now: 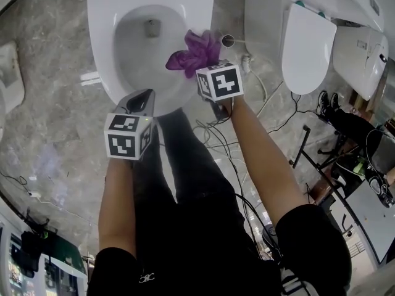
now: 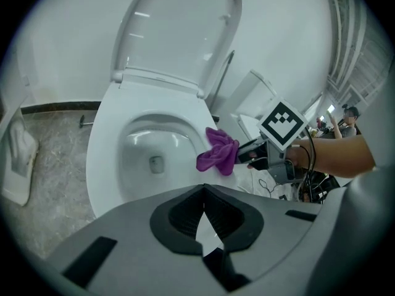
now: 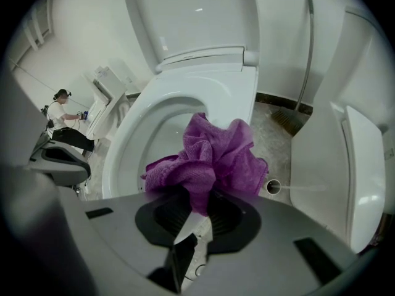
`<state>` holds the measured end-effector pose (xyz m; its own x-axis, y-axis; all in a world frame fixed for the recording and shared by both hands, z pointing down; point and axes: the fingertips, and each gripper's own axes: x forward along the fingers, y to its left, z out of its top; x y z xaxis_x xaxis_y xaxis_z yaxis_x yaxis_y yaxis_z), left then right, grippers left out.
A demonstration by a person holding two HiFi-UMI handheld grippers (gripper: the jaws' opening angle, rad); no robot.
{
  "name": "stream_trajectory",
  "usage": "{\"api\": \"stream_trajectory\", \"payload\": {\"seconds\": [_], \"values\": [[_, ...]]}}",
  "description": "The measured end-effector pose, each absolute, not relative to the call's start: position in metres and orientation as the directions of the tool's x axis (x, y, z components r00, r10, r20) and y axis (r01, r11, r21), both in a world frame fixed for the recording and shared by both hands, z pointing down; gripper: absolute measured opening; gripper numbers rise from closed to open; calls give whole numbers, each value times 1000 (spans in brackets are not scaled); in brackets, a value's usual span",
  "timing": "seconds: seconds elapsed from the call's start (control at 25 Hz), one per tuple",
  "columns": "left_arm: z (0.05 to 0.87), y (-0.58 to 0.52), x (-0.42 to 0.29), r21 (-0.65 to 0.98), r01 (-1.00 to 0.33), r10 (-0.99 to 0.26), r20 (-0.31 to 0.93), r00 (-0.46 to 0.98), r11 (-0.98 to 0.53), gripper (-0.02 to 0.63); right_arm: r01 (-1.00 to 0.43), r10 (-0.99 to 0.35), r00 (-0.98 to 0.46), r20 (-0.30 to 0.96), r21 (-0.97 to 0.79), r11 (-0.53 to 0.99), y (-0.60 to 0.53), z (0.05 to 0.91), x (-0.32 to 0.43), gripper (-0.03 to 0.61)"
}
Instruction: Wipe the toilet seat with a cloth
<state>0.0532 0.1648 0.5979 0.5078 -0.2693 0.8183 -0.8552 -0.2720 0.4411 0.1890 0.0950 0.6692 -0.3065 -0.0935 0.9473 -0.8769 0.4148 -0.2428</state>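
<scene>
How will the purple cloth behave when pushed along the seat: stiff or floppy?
Probably floppy: the purple cloth bunches in loose folds spilling from the right claw. Likely light, since that one pinch seems to carry the whole bundle. Its nappy weave should drag rather than slip on the glossy toilet seat.

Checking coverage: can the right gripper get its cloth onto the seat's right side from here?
Probably yes: the right gripper, shut on the purple cloth, is right over that side of the toilet seat; nothing intervenes.
</scene>
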Motion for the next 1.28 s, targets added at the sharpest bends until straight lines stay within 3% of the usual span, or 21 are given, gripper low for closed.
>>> {"api": "stream_trajectory", "payload": {"seconds": [0.64,1.28], "values": [[602,179,28,445,-875,-289,826,484,-192,6,-794,43,-358,933,-329,511,172,670,165,75],[614,197,-30,439,-897,-335,839,429,-50,8,-583,342,-374,862,-506,636,240,671,107,75]]}}
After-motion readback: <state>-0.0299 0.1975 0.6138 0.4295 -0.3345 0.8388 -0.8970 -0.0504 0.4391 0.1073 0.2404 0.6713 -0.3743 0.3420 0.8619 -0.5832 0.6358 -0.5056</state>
